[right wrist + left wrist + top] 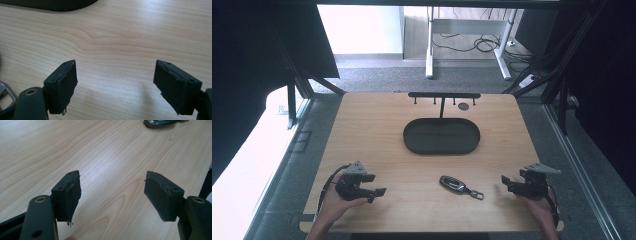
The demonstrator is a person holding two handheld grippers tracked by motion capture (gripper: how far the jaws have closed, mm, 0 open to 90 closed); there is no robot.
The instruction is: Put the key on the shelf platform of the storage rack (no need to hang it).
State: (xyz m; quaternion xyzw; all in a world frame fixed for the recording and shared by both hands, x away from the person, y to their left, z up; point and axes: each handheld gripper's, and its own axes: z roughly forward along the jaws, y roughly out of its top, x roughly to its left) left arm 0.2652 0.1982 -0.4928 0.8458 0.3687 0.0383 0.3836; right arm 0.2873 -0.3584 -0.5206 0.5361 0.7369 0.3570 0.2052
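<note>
Both hands come in from the near edge on my feed, one per side, well apart. The left hand (337,199) wraps its gripper from below, and the left gripper (377,188) points toward the right, jaws spread wide with nothing between the pads (72,197). The right hand (538,204) mirrors it on the right side: the right gripper (506,181) points left, jaws standing wide apart too, pads (65,85) bare. Each has its grey plate on top and a cable trailing back along the wrist. Both sit low and roughly level.
</note>
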